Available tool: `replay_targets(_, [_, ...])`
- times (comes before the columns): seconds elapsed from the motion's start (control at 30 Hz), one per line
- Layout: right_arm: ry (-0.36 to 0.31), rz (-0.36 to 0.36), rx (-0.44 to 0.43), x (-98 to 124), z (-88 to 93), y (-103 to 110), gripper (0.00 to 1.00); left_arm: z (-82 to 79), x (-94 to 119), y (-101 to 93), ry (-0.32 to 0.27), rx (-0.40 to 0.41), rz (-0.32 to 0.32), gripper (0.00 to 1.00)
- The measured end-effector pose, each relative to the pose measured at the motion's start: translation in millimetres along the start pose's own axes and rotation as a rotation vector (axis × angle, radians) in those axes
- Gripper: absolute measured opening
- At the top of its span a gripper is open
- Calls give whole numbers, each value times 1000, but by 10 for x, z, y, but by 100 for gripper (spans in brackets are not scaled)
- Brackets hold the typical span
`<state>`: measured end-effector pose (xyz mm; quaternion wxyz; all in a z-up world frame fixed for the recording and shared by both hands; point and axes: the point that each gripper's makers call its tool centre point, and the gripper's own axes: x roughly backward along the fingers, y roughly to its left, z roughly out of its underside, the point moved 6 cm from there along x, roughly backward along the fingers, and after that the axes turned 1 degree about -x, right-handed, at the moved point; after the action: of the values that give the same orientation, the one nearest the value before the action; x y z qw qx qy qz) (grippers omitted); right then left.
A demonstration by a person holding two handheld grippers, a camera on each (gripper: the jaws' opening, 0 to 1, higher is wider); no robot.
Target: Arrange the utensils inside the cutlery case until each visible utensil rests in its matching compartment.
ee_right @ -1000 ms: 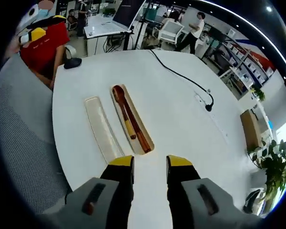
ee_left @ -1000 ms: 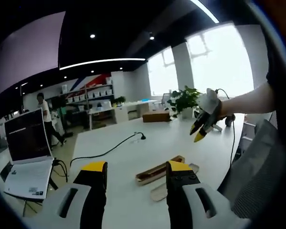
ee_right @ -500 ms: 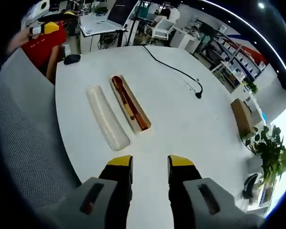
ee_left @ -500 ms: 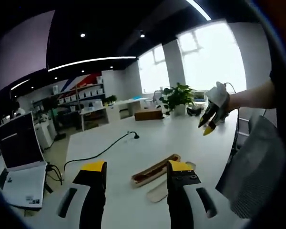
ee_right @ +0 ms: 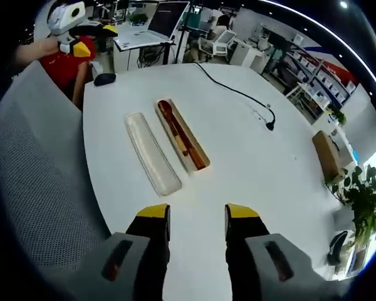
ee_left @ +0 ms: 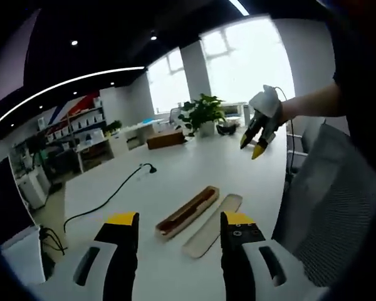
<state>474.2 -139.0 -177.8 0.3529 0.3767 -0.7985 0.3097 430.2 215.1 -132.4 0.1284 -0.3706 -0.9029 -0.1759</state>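
The wooden cutlery case [ee_right: 182, 135] lies open on the white table [ee_right: 250, 157], holding a brown spoon and chopsticks. Its pale lid [ee_right: 153, 152] lies beside it, a little apart. My right gripper [ee_right: 197, 214] hovers above the table's near edge, open and empty, short of both. In the left gripper view the case [ee_left: 187, 212] and lid [ee_left: 213, 224] lie just beyond my left gripper [ee_left: 180, 221], which is open with nothing between its fingers. The right gripper [ee_left: 258, 128] hangs in the air at the right, held by a person's arm. The left gripper [ee_right: 81, 28] shows at the upper left of the right gripper view.
A black cable [ee_right: 238, 94] runs across the far side of the table, and a black mouse [ee_right: 104, 78] sits near its left edge. A grey mesh chair [ee_right: 44, 182] stands against the near side. A cardboard box [ee_right: 329, 157] and a plant [ee_right: 357, 194] are at the right.
Both views have shifted with the hands: the left one has swung round so the laptop is out of sight. The case and lid lie as before. Both grippers stay open.
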Motion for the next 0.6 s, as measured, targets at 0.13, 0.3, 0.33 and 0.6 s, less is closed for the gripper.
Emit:
replay_targets(0.13, [6, -64, 28, -96, 1, 81, 36, 186, -120, -4, 72, -48, 54, 55])
replay_targets(0.3, [17, -122, 78, -248, 27, 137, 37, 375, -299, -46, 120, -78, 130, 54])
replay_targets(0.33, [17, -137, 88, -285, 27, 155, 37, 438, -341, -58, 155, -97, 151, 52])
replay_targets(0.6, [62, -211, 130, -566, 76, 191, 39, 697, -652, -94, 232, -87, 255, 54])
